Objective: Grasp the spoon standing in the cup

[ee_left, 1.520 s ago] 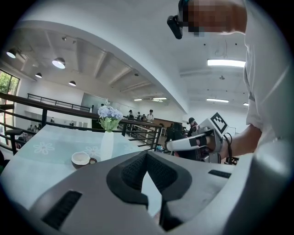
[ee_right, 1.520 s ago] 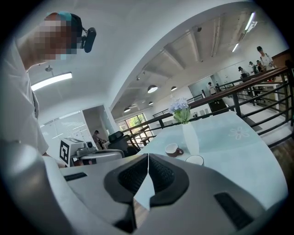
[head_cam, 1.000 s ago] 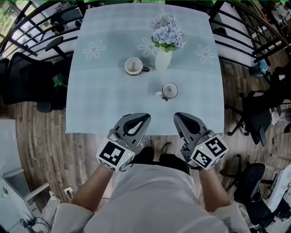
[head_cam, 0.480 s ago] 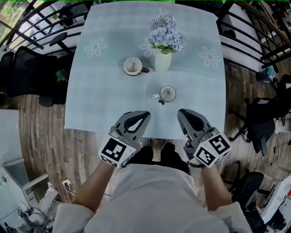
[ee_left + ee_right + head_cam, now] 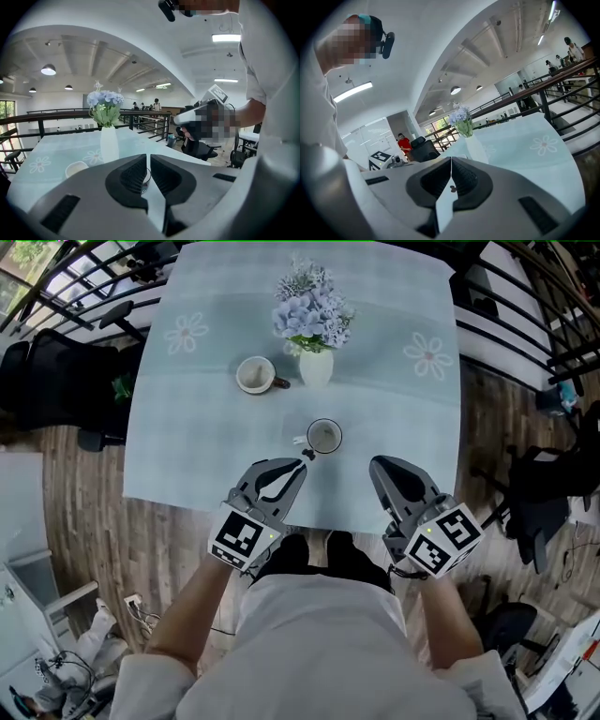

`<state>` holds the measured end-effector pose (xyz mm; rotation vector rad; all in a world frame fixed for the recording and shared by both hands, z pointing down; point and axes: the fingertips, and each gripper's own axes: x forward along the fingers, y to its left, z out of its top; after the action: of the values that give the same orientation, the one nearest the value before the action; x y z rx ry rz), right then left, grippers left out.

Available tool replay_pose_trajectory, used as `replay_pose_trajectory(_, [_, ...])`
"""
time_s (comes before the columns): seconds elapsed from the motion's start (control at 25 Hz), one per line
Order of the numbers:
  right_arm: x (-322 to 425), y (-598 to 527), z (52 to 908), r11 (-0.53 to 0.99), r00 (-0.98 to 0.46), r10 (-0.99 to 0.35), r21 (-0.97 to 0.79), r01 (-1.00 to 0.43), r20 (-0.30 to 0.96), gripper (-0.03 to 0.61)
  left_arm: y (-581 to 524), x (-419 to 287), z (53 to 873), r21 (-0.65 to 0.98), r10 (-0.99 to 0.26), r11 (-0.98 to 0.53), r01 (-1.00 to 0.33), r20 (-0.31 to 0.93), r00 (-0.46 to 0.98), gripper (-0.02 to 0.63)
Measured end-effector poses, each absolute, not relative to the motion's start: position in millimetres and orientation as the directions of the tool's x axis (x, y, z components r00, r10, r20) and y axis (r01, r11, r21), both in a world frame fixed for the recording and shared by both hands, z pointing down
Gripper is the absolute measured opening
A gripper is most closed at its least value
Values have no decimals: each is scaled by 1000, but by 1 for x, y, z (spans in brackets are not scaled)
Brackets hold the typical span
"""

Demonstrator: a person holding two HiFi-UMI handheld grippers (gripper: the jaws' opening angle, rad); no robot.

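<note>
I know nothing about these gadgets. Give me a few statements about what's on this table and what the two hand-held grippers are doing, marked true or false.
1. A white vase of pale blue flowers stands on the table with the pale blue daisy-print cloth. True.
2. Three cups stand on the table. False: there are two, a far white cup beside the vase and a near white cup.
3. Both hand-held grippers have their jaws wide apart. False: the left hand-held gripper and the right hand-held gripper are both shut and empty.
4. The left hand-held gripper is closer to the near white cup than the right one. True.
</note>
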<state>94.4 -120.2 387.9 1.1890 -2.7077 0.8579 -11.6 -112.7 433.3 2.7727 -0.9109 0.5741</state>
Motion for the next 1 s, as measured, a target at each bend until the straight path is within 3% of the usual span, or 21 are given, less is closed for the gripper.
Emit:
replay_pose_trajectory(0.2, [108,-130,402,537,-704,-649,-482,-693,289,21,-124,-2,457,-13,-498,-829,-559,471,728,9])
replay_pose_trajectory(0.24, [109,-131,405,533,-704,-647,-486,-692,293,21,-125,-1,462,-23,-484,-840,-543,487,728,37])
replay_pose_trajectory(0.28, [110,-133,409,530,-704,-645,-490,-692,297,21,-126,-1,468,-33,-468,-851,-525,502,727,109])
replay_pose_trajectory(0.32, [109,-134,413,526,-704,-643,-494,-692,301,21,-127,-1,473,-44,-454,-861,-507,516,726,120])
replay_pose_trajectory(1.0, [101,-149,458,476,-694,-634,-536,-697,340,21,-128,1,525,-237,-346,-938,-252,644,683,130])
